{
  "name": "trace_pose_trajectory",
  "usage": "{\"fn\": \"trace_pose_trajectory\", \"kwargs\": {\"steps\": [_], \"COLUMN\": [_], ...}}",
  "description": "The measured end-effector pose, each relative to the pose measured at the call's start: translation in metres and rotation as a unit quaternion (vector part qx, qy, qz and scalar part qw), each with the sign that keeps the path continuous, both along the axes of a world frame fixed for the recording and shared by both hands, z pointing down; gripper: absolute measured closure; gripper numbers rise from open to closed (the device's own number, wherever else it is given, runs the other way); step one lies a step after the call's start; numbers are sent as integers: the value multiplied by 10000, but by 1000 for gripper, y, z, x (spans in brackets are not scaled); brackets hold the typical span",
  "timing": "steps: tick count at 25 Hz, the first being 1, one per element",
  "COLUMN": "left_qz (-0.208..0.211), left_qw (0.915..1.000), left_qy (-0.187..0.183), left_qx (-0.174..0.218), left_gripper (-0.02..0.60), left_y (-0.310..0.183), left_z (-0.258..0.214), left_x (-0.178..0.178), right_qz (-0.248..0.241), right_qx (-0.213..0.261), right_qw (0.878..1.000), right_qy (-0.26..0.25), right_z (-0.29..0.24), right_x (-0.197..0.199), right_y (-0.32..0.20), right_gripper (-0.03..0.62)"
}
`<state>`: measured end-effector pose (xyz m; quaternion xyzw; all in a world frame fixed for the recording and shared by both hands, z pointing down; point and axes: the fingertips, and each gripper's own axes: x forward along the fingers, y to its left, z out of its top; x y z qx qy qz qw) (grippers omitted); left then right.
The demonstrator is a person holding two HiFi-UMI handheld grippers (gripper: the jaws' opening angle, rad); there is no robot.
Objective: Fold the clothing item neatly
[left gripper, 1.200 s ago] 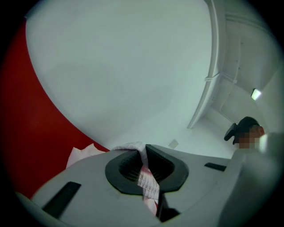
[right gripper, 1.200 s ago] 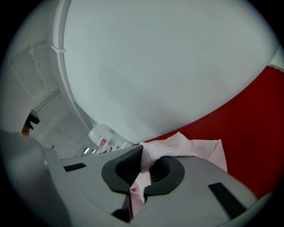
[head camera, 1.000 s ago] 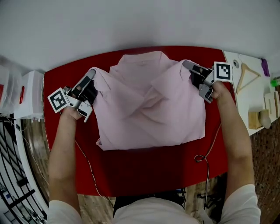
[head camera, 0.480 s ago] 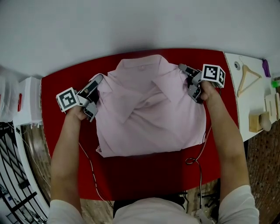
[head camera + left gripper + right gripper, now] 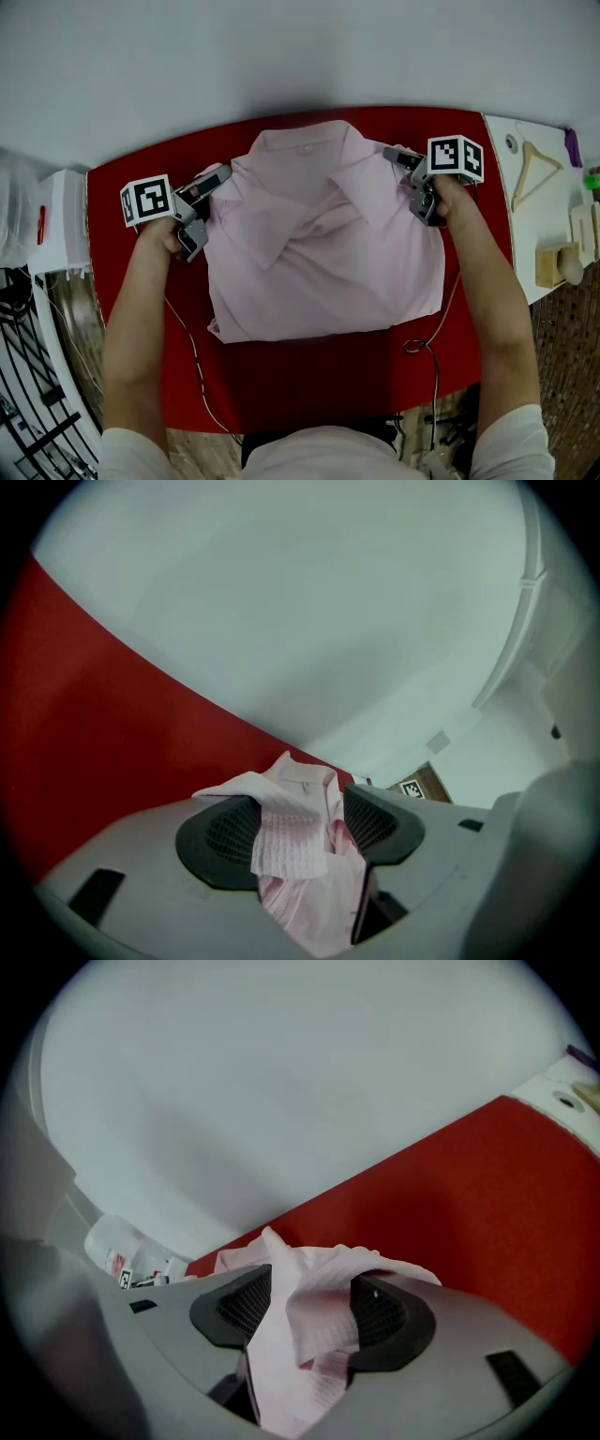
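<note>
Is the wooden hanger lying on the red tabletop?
No, the wooden hanger lies on the white surface to the right of the red tabletop.

Red table, wooden hanger, white counter

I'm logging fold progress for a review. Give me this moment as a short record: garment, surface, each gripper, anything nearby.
garment: pink shirt, flat, collar at the far edge, both sides folded in over the middle
surface: red table
left gripper: jaws have just been opening, now apart; shirt cloth lies loose between them
right gripper: jaws have just been opening, now apart; shirt cloth lies loose between them
nearby: wooden hanger on the white surface to the right
</note>
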<state>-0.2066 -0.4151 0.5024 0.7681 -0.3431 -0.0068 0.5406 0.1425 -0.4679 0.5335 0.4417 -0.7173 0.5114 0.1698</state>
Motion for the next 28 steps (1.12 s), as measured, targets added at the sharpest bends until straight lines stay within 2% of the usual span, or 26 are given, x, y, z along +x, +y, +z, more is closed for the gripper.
{"fn": "trace_pose_trajectory", "kwargs": {"steps": [2, 5, 8, 11, 16, 22, 24, 25, 26, 28], "left_qz": [164, 542, 823, 923, 1327, 1658, 1612, 1611, 1646, 1792], "left_qw": [9998, 9984, 9961, 9950, 9886, 9809, 9812, 9809, 9800, 9764], "left_qy": [73, -103, -257, -329, -702, -1014, -1040, -1013, -938, -687], "left_qx": [-101, -138, -211, -195, -113, -5, 217, 396, 605, 995], "left_gripper": [328, 328, 328, 328, 328, 328, 330, 330, 330, 330], "left_y": [3, 9, 19, 25, 33, 44, 49, 54, 62, 84], "left_z": [-2, -1, -1, -6, -6, -12, -19, -24, -31, -44], "left_x": [4, -1, -9, -19, -25, -31, -33, -32, -28, -11], "right_qz": [-18, 257, 343, 203, -397, -514, -809, -1105, -1489, -2348], "right_qx": [-18, 105, 368, 752, 1092, 1278, 1558, 1739, 1936, 2321], "right_qw": [9999, 9993, 9986, 9969, 9924, 9854, 9728, 9615, 9458, 9037], "right_qy": [-119, -251, -176, -136, 411, 1004, 1509, 1820, 2139, 2727], "right_z": [-6, -16, -24, -39, -53, -69, -76, -79, -81, -83], "right_x": [-1, 6, 17, 20, 19, 35, 35, 30, 22, -2], "right_y": [1, -1, 0, 4, 29, 69, 87, 97, 107, 128], "right_gripper": [355, 355, 355, 355, 355, 355, 355, 356, 356, 356]}}
